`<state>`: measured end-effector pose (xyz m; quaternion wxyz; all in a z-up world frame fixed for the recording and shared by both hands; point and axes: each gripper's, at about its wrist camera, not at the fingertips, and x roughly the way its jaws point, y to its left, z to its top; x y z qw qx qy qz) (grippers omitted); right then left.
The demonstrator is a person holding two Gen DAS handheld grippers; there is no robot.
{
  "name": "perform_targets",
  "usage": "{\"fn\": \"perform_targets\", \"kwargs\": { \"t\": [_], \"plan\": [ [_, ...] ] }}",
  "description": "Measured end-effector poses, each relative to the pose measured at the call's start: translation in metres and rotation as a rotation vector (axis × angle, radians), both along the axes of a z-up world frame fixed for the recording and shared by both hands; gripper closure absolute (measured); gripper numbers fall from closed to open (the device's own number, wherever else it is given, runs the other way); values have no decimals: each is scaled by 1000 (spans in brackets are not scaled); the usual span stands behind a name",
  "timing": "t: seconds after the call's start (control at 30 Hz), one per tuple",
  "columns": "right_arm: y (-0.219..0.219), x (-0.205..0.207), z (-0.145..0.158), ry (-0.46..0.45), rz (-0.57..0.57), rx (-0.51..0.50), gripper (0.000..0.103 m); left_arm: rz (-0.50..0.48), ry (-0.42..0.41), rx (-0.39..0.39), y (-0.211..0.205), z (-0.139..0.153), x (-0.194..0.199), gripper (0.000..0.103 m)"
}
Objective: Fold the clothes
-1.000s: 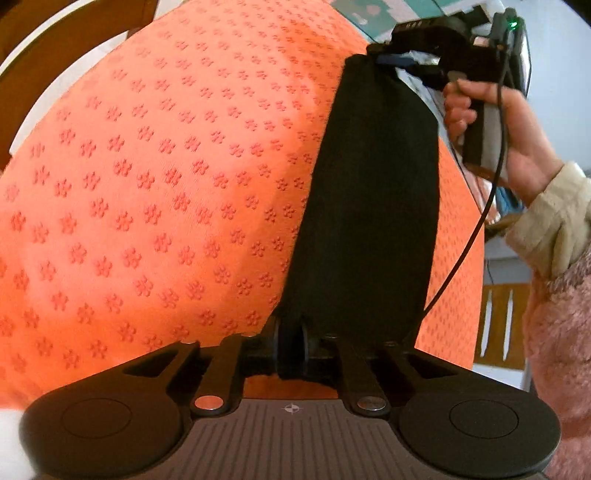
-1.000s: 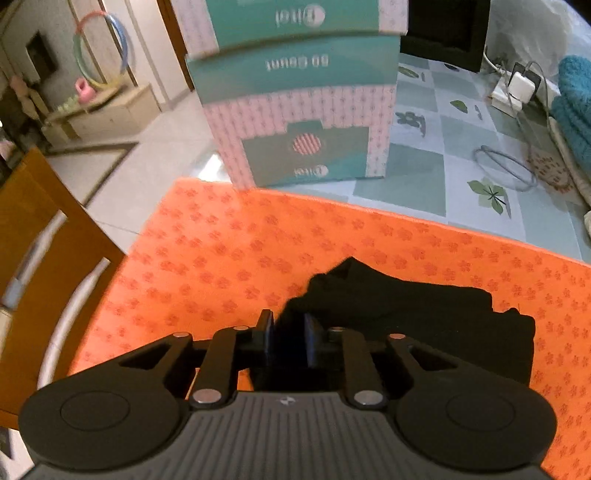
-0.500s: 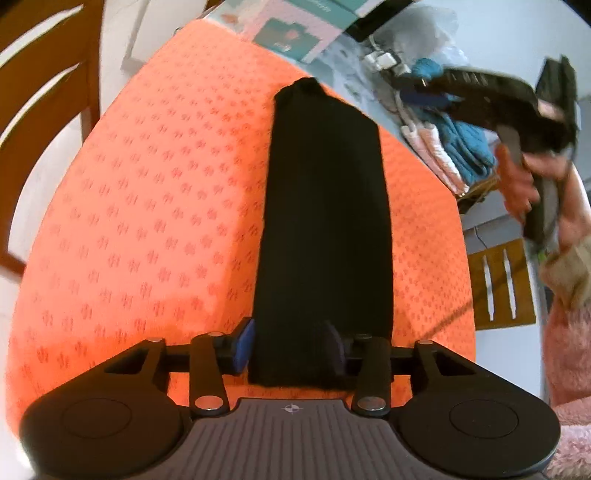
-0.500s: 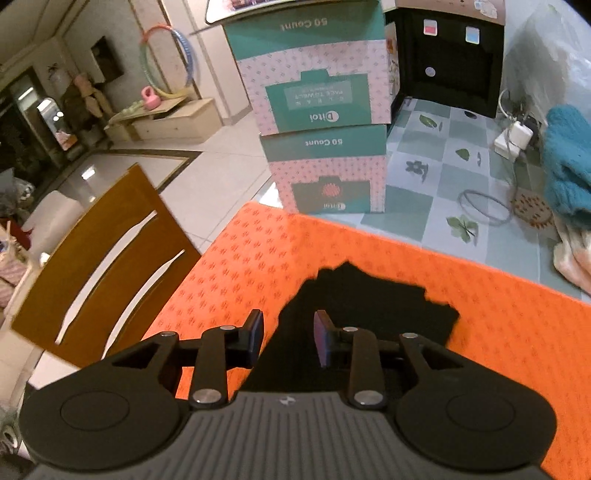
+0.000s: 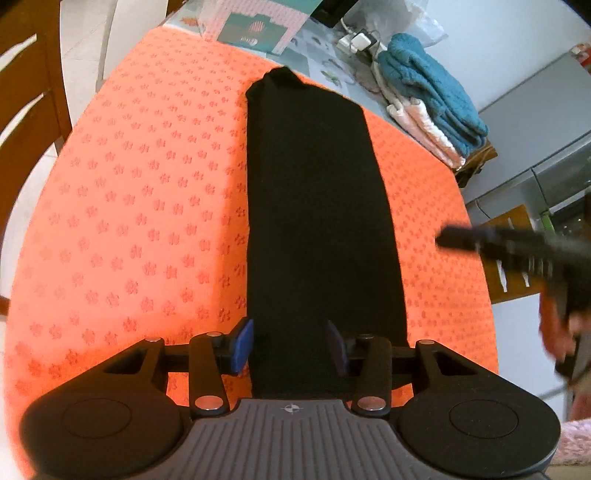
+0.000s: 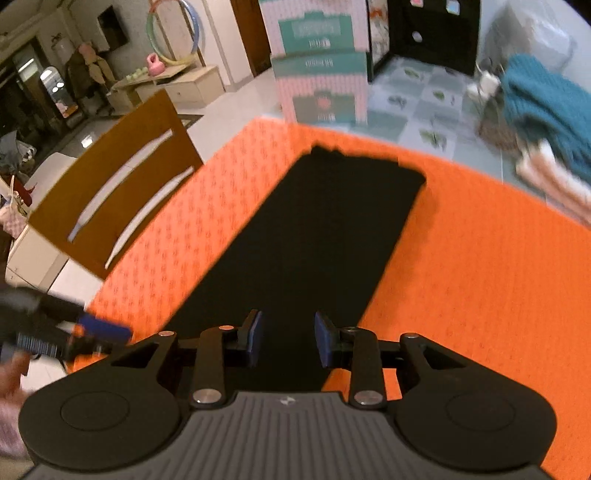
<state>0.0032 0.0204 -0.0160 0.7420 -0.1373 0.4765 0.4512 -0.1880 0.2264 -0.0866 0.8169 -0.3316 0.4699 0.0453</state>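
Both claws are loose now: the left gripper has just spread its jaws and stands parted over the near end of the long black folded garment, pads clear of the cloth. Right gripper, also just opened, hovers empty above that strip, which lies flat along the orange flower-patterned mat, running near to far.

A wooden chair stands beside the table; stacked pink-and-teal boxes, a hula hoop beyond.
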Motion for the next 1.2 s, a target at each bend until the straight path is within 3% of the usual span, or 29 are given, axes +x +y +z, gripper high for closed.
{"fn": "perform_targets", "kwargs": {
  "t": [0.1, 0.47, 0.73, 0.87, 0.93, 1.03, 1.1, 1.2],
  "plan": [
    [-15, -20, -22, 44, -37, -10, 63, -25, 25, 4, -2, -10, 3, 58],
    [-36, -67, -79, 59, -123, -73, 52, -144, 108, 66, -17, -38, 11, 58],
    [-49, -65, -101, 168, -218, -14, 52, -145, 115, 67, -19, -41, 10, 58],
    [-51, -64, -103, 215, -215, 7, 52, -154, 111, 96, -22, -38, 11, 58],
    [-50, -63, -104, 234, -203, 17, 65, -165, 102, 129, -26, -34, 11, 57],
    [-51, -59, -99, 258, -202, 35, 82, -216, 61, 237, -37, -18, 10, 47],
    [-54, -53, -93, 304, -226, 56, 84, -249, 20, 312, -46, -6, 8, 31],
    [-61, -45, -83, 381, -269, 102, 85, -333, -48, 448, -67, 11, 4, 16]
  ]
}}
